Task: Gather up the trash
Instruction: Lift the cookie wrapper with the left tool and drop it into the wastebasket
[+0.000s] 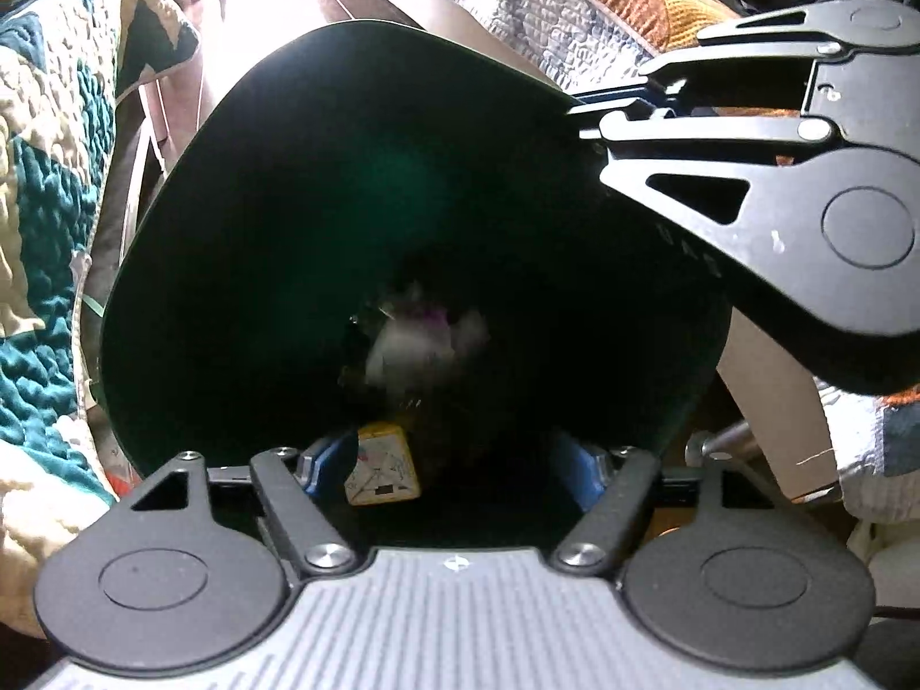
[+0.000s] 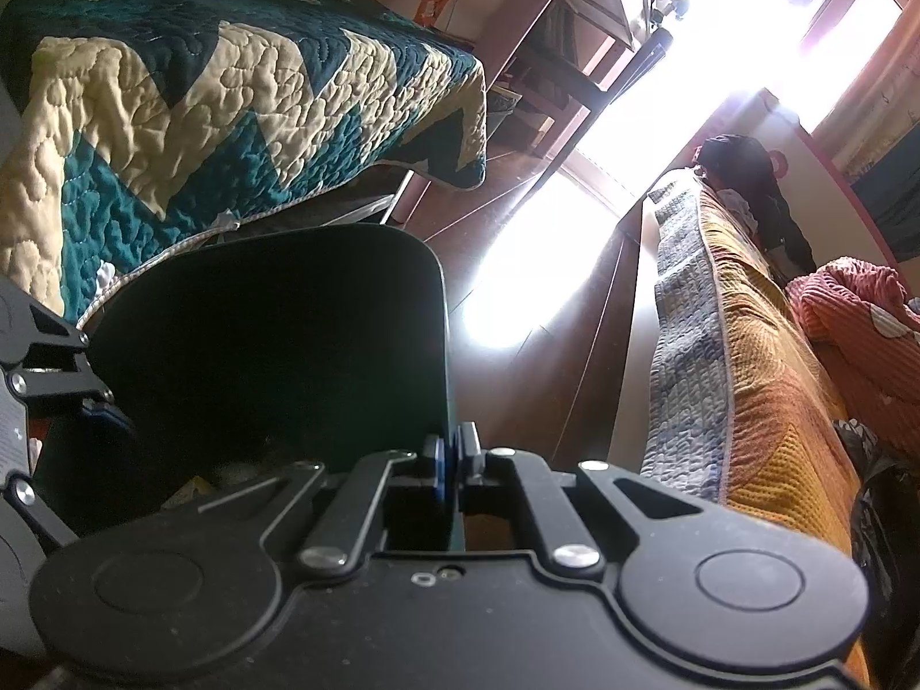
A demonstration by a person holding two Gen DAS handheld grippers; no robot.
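A dark green trash bin fills the left wrist view, seen from above its mouth. Blurred pale trash lies deep inside it, and a yellow and white carton sits between my left fingers. My left gripper is open over the bin's near rim, its blue pads wide apart. My right gripper is shut on the bin's rim, which runs between its blue pads. It also shows in the left wrist view, clamped on the bin's far right edge.
A bed with a teal and cream quilt stands to the left of the bin. A bed with an orange and grey quilt stands to the right. Brown floor runs between them toward a bright window.
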